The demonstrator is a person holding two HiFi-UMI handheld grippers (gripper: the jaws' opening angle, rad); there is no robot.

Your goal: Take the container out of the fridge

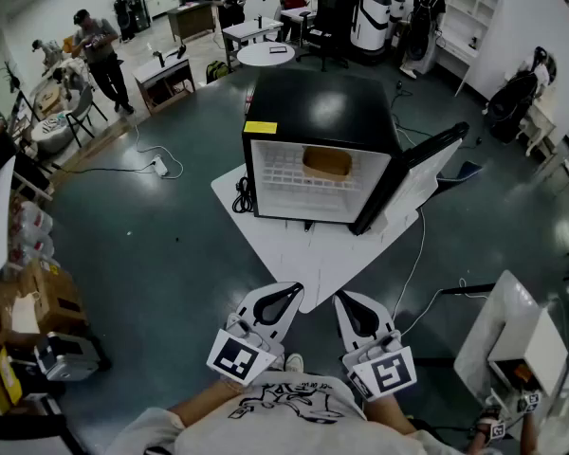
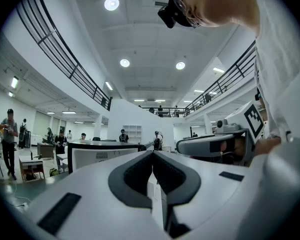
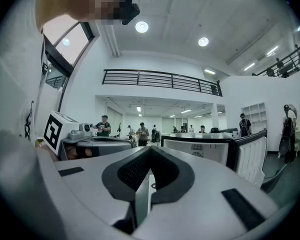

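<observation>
Writing: yellow label (image 1: 260, 128) on fridge (image 1: 318, 112), top front edge, left corner. Text too small to read. No brand visible on fridge body, which is black w/ glossy top. Black print on person's white shirt (image 1: 284, 398) at near edge of head view, not legible. Marker cube (image 1: 239, 356) on L gripper (image 2: 152, 154) and 2nd cube (image 1: 389, 372) on R gripper (image 3: 150, 150) show black-and-white square patterns only, no words.

L gripper: jaws pressed together, tips meet in a closed seam, nothing between them. It touches nothing and is held level near person's body, pointing toward fridge.

R gripper: same, jaws pressed together and empty, no contact w/ anything. It sits just right of L gripper, the two side by side but apart, both well short of fridge.

Container (image 1: 326, 162): tan/brown, shallow, inside fridge on white wire shelf (image 1: 284, 180), upper part of the cavity, toward the back, about centre left-to-right. Nothing else seen on that shelf.

Door (image 1: 412, 178) stands swung open to the right, white inner liner facing left. Fridge sits on a white board (image 1: 322, 254) on dark floor (image 1: 171, 254). Black cable (image 1: 242, 197) lies coiled on board just left of fridge.

In both gripper views fridge front shows far beyond the closed jaw tips, w/ other people standing in the room well behind it.
</observation>
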